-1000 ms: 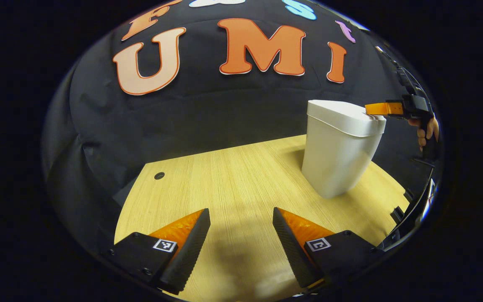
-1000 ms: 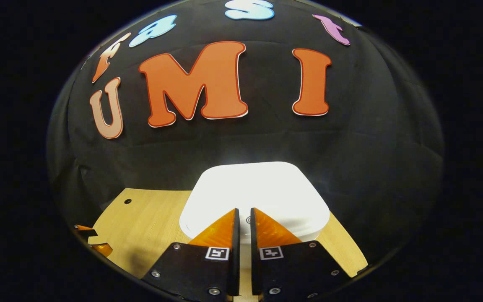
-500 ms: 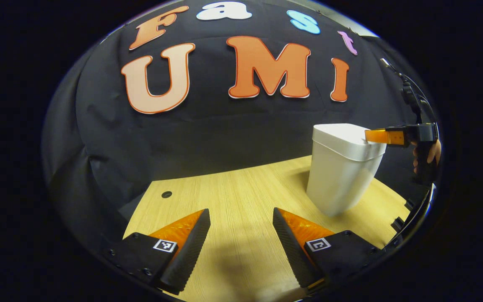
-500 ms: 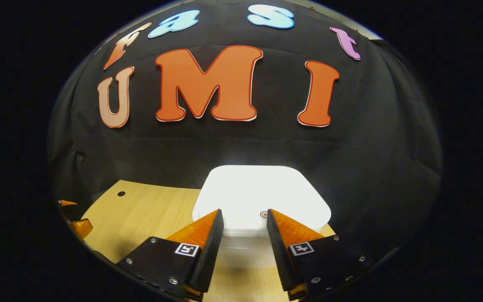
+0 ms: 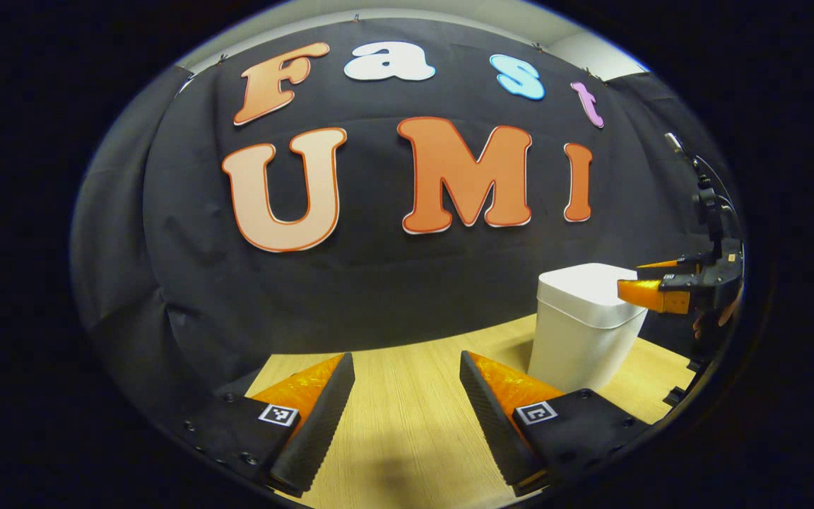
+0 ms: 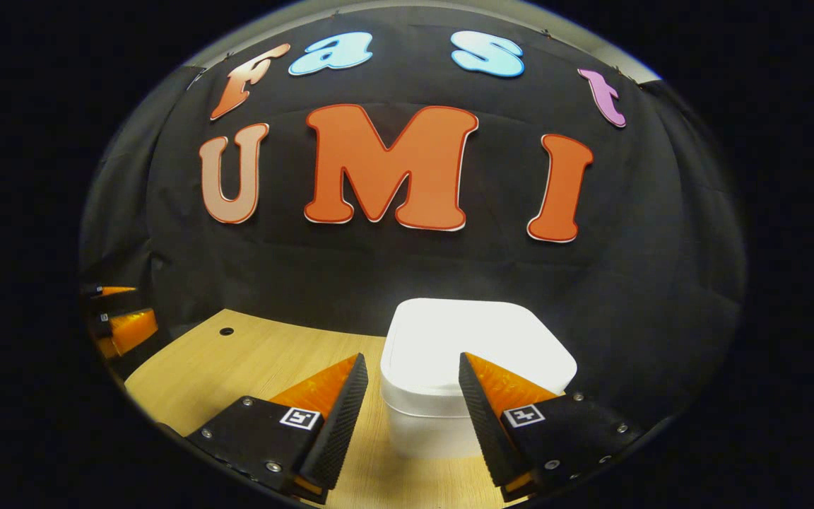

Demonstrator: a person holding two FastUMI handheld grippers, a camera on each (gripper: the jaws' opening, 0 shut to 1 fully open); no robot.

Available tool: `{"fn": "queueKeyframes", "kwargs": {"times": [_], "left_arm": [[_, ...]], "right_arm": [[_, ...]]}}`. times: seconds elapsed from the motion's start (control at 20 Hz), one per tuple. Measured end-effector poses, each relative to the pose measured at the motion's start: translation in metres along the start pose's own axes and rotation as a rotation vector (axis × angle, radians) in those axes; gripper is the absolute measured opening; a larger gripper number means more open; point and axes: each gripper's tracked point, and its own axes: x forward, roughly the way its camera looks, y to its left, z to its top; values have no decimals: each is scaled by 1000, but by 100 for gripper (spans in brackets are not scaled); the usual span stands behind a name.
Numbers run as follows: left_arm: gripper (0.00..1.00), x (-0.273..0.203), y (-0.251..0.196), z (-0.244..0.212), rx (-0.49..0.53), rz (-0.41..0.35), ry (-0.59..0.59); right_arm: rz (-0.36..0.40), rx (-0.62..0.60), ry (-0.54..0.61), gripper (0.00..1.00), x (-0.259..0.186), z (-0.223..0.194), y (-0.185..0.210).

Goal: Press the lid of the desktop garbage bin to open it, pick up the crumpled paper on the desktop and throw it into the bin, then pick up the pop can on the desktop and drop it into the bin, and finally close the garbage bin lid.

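The white desktop bin (image 5: 580, 339) stands on the wooden table (image 5: 414, 424) at the right, its lid (image 5: 587, 286) down flat. In the right gripper view the bin (image 6: 425, 424) sits just beyond my fingers, with the lid (image 6: 478, 336) shut. My right gripper (image 6: 410, 360) is open, hovering a little in front of and above the lid without touching it. The left gripper view catches the right gripper (image 5: 631, 278) at the lid's right edge, held by a hand. My left gripper (image 5: 407, 360) is open over bare table, well left of the bin, holding nothing.
A small round cable hole (image 6: 227, 331) marks the table's far left corner. The left gripper (image 6: 121, 329) appears at the far left edge of the right gripper view. Black cloth walls close off the back and sides behind the bin.
The right gripper went from shut with its tips on the lid to open, and drew back from it. Both grippers rose and tilted up, so the bin sits lower in each view.
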Motion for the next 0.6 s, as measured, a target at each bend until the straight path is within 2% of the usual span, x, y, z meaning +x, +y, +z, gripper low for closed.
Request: {"fn": "queueKeyframes", "kwargs": {"times": [0.3,0.6], "left_arm": [[95,-4,4,32,-47,7,-128],[96,-5,4,28,-103,25,-127]], "right_arm": [[53,-41,-20,80,-8,-8,31],[85,-33,-22,81,-13,-16,50]]}}
